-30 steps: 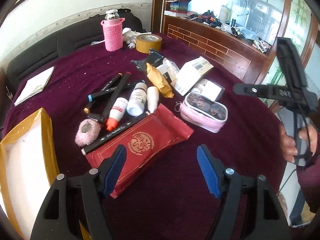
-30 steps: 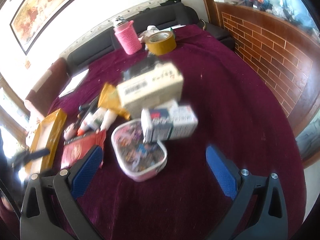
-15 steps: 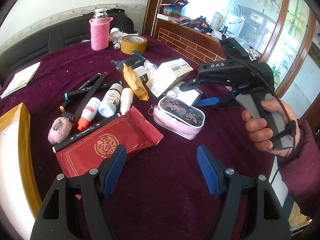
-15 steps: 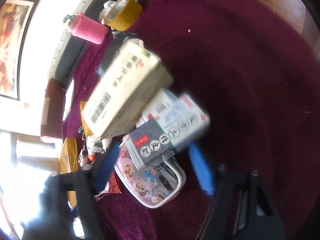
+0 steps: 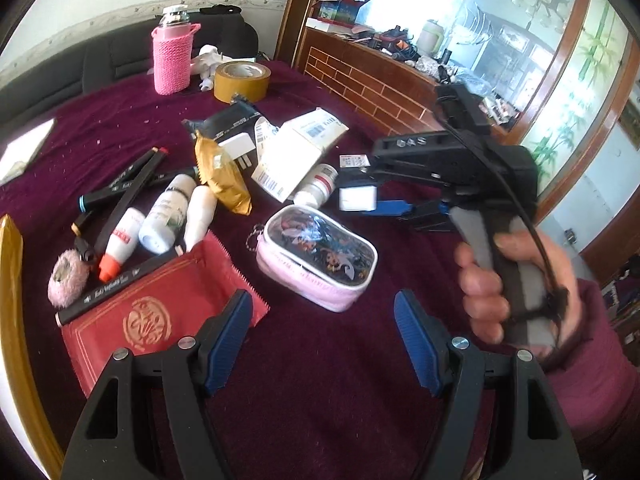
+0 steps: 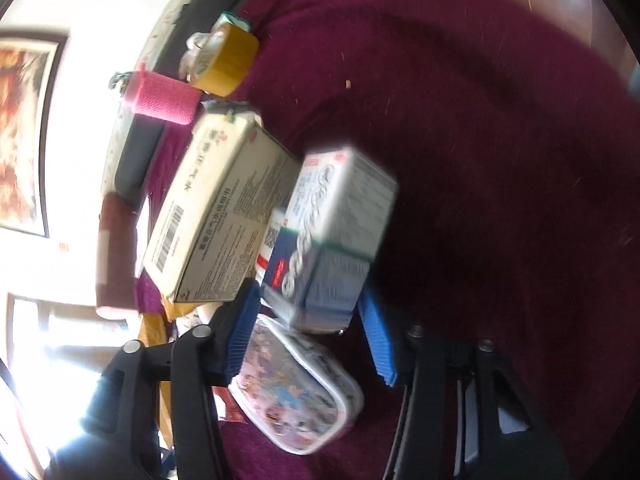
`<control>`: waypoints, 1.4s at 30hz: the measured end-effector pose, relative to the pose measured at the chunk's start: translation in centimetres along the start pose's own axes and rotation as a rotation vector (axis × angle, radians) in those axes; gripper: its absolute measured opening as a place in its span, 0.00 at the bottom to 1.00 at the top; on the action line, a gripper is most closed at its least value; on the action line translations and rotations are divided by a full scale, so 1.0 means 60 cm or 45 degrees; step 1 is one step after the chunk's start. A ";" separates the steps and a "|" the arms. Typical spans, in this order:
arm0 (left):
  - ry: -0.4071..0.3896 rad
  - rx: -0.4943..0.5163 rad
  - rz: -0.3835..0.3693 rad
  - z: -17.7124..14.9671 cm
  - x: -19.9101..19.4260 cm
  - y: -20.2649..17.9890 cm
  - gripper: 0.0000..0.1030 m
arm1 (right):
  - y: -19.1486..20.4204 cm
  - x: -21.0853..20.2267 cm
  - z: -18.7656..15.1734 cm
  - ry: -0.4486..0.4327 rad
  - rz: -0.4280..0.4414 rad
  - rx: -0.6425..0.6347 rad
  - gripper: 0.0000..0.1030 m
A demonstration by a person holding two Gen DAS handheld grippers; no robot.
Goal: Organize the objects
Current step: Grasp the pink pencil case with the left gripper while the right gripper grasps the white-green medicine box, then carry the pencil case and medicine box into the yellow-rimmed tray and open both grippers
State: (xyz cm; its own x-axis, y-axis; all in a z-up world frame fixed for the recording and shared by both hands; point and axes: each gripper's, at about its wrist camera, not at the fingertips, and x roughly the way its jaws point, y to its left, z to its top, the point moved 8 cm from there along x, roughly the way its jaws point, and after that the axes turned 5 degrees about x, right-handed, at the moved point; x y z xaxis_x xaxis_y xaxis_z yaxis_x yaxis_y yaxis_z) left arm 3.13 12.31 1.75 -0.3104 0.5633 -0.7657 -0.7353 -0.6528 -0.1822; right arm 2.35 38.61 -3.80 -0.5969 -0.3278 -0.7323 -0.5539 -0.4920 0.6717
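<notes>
We work over the counter (image 5: 328,408), draped in maroon cloth, with the clutter spread ahead of both tools. Largest near the left tool (image 5: 322,344) is the red packet (image 5: 148,312), lying just ahead of its left finger; that tool's fingers stand wide apart with nothing between them, so we hold it clear of the pile. Ahead of it and slightly right sits the pink pouch (image 5: 318,256). Just beyond the right tool (image 6: 308,336), up and to its left, is the big white carton (image 6: 216,216), with a white bottle (image 5: 318,188) beside it in the left view.

The step in hand, as we judge it, is picking up the small blue-and-white box (image 6: 328,240). It sits between the right tool's fingers, its near end just inside the tips; the picture is blurred, and we cannot tell whether the pads already press on it. To do this well, we push the tool a little further so the pads cover more of the box's sides, close squarely on the flat faces and lift straight away from the carton, because a shallow pinch on a light box can let it swivel. We also keep the lower finger off the pouch just beneath it.
</notes>
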 end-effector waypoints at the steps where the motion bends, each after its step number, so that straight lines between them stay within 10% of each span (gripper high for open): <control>1: 0.004 0.005 0.023 0.007 0.009 -0.004 0.66 | -0.007 -0.012 0.000 -0.025 -0.013 -0.039 0.43; 10: 0.222 -0.216 0.072 0.021 0.137 0.002 0.71 | -0.035 -0.071 -0.058 -0.035 -0.077 -0.302 0.33; 23: 0.111 -0.158 0.286 0.038 0.207 -0.013 0.98 | -0.026 -0.076 -0.021 -0.092 -0.076 -0.398 0.44; 25: 0.125 -0.103 0.265 0.037 0.211 -0.025 0.82 | -0.024 -0.076 -0.016 -0.105 -0.086 -0.410 0.44; 26: 0.102 -0.086 0.215 0.037 0.203 -0.035 0.44 | -0.025 -0.075 -0.014 -0.108 -0.090 -0.411 0.44; 28: 0.108 -0.106 0.102 0.038 0.189 -0.046 0.24 | -0.028 -0.072 -0.012 -0.109 -0.104 -0.414 0.44; 36: 0.025 -0.190 0.052 0.032 0.114 -0.019 0.24 | -0.001 -0.060 -0.018 -0.105 -0.089 -0.498 0.44; 42: -0.029 -0.256 0.030 0.018 0.043 0.005 0.24 | -0.003 -0.014 -0.011 -0.133 -0.282 -0.562 0.51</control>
State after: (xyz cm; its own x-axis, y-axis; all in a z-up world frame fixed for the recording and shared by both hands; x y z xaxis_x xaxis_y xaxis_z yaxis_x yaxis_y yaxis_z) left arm 1.45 14.09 0.36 -0.3412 0.5563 -0.7577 -0.5931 -0.7528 -0.2856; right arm 3.33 38.46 -3.40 -0.5601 -0.1060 -0.8216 -0.3887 -0.8422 0.3736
